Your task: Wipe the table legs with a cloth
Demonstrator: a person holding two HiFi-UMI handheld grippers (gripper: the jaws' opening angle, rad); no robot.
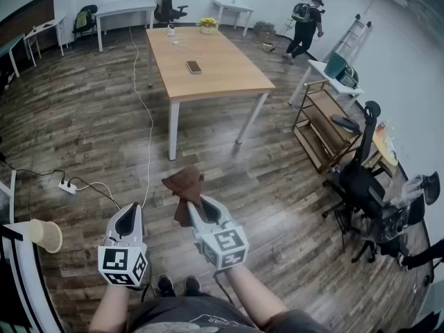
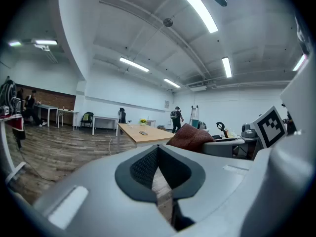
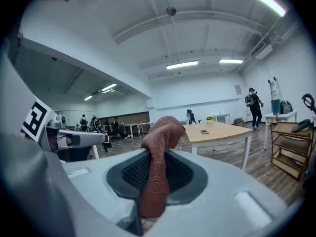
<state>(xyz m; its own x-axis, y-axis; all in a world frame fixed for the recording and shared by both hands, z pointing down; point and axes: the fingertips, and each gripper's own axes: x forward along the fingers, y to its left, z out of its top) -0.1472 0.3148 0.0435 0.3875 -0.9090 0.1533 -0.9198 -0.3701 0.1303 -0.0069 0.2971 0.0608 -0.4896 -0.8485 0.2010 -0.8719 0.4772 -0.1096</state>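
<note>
A brown cloth (image 1: 184, 184) is bunched in my right gripper (image 1: 198, 209), whose jaws are shut on it; in the right gripper view the cloth (image 3: 157, 157) stands up between the jaws. My left gripper (image 1: 128, 218) is beside it, shut with nothing in it; only a thin slit shows between its jaws (image 2: 159, 181). The wooden table (image 1: 208, 61) with white legs (image 1: 173, 129) stands ahead across the floor, well out of reach of both grippers. Its nearer right leg (image 1: 251, 118) slants to the floor.
A phone (image 1: 193, 66) and a flower pot (image 1: 207, 25) sit on the table. A white cable and power strip (image 1: 67, 186) lie on the floor to the left. A wooden shelf cart (image 1: 320, 127) and black office chairs (image 1: 361, 179) stand at right. A person (image 1: 305, 26) walks at the back.
</note>
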